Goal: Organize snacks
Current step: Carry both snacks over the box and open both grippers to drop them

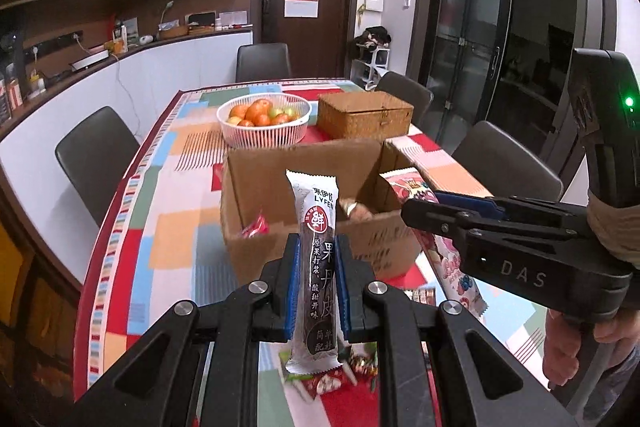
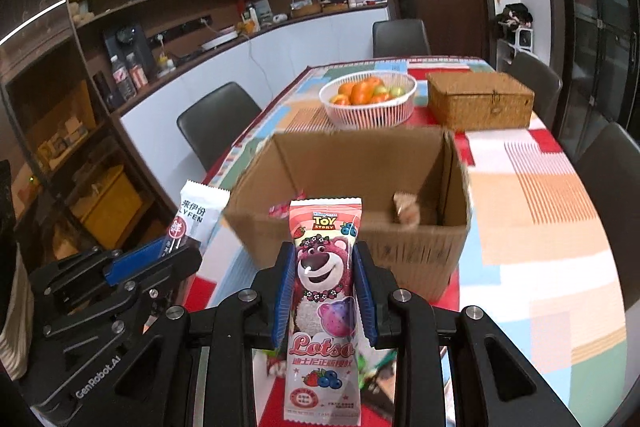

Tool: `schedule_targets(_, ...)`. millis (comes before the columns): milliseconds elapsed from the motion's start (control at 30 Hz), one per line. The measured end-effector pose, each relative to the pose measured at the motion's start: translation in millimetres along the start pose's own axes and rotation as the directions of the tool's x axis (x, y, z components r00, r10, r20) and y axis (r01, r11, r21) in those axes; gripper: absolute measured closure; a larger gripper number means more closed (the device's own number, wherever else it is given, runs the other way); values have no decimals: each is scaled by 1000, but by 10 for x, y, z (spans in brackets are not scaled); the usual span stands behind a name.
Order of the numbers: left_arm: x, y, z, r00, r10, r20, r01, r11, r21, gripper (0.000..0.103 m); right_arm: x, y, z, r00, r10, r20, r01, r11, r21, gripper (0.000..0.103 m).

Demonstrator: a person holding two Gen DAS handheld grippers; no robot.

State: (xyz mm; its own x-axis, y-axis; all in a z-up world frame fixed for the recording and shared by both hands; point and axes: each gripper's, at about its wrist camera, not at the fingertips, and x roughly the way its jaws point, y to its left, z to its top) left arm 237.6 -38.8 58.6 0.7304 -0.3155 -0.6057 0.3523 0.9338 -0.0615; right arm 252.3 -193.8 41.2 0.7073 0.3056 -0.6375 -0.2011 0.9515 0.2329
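Two snack bars are clamped, the fruit-leather bar [image 1: 316, 267] in the left hand-held gripper [image 1: 316, 287], the pink bar [image 2: 324, 291] in the right hand-held gripper [image 2: 324, 291]; carry both over the cardboard box [image 2: 352, 183] rim before releasing.

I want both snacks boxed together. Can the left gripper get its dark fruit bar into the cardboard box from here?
Probably yes. The left gripper is shut on the fruit bar, the box is open-topped just ahead, and nothing sits between them.

Fruit basket [image 1: 264, 125] beside wicker box [image 1: 364, 115]
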Motion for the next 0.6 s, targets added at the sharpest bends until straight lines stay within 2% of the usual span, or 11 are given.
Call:
schedule_targets(167,96,21,222,1000,-8,7,8,1000,4,86,43,-51,272,1000,-13,26,13,1000,-7,73)
schedule_targets(333,224,53,447,1000,-15,9,15,1000,1,86,143,-107,513,997,-64,34,65,998,-27,73)
schedule_targets(600,591,148,735,999,-8,-35,7,1000,-10,86,380,-241,889,993,-113,26,114,993,-25,73)
